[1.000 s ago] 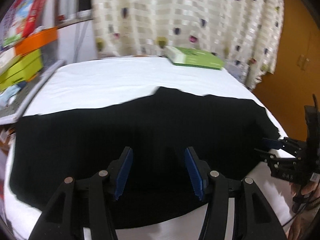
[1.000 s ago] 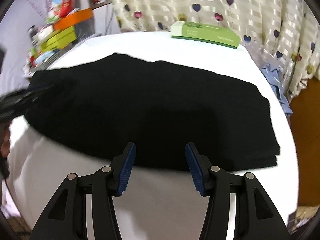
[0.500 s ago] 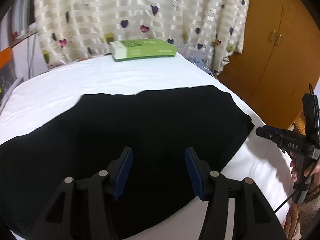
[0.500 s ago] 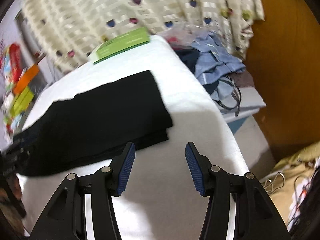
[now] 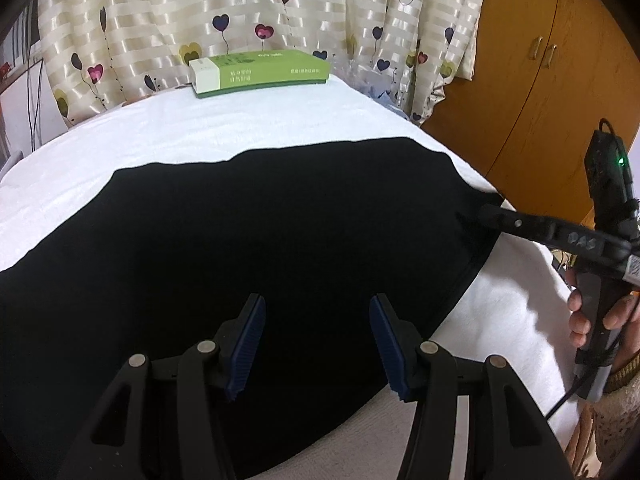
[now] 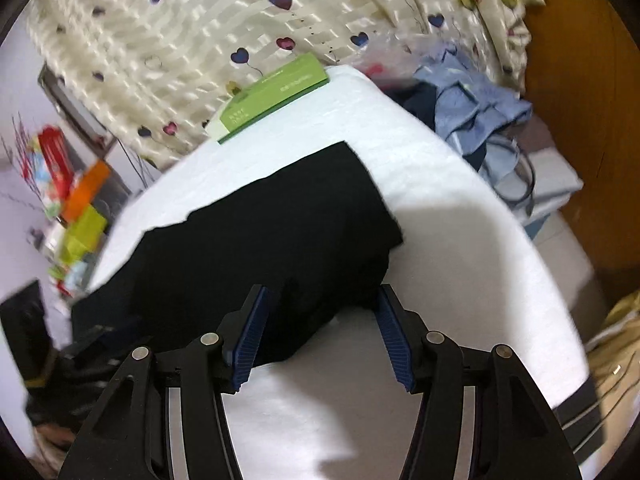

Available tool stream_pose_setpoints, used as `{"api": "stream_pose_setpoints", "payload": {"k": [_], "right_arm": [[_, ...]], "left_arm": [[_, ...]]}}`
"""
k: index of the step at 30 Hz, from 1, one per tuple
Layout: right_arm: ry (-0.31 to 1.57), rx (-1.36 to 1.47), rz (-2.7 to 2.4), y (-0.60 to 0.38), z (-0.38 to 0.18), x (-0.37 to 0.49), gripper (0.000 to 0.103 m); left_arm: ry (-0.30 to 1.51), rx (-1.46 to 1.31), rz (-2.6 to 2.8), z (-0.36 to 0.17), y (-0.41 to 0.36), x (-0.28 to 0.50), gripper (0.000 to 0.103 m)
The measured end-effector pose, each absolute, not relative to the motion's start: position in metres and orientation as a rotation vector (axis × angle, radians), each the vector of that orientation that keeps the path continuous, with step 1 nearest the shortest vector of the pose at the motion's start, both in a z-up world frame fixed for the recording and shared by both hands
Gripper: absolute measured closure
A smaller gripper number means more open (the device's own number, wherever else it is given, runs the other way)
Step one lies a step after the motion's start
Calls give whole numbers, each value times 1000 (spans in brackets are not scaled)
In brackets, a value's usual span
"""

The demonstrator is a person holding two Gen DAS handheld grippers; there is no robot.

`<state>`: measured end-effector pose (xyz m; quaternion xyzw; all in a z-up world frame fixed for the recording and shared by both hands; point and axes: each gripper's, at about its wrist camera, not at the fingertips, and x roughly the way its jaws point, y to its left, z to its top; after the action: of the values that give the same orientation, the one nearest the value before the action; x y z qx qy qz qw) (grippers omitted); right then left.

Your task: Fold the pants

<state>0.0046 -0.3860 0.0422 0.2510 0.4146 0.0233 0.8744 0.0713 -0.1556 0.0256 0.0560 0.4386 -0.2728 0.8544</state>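
My left claw (image 5: 316,344) released above the black pants (image 5: 256,248), my right claw (image 6: 320,330) opening astride their near-right corner, pants lengthwise left to right on white table (image 5: 240,128), green box (image 5: 260,69) far, blue clothes (image 6: 476,116) right.

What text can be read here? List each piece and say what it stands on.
"DAS": raised letters on the arm of the right tool, as far as they can be made out.
Print on the top and end of the green box: too small to read.
Sticker near the right tool's handle: too blurred to read.
Black pants: no text.
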Motion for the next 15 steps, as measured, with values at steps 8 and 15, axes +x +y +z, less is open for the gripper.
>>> {"api": "stream_pose_setpoints", "payload": {"k": [8,15], "right_arm": [[841,671,110,-384,38,7,46],[815,716,108,-389,36,11,46]], "left_arm": [[910,140,-580,25,-159,69,43],[908,135,-582,25,-158,68,43]]}}
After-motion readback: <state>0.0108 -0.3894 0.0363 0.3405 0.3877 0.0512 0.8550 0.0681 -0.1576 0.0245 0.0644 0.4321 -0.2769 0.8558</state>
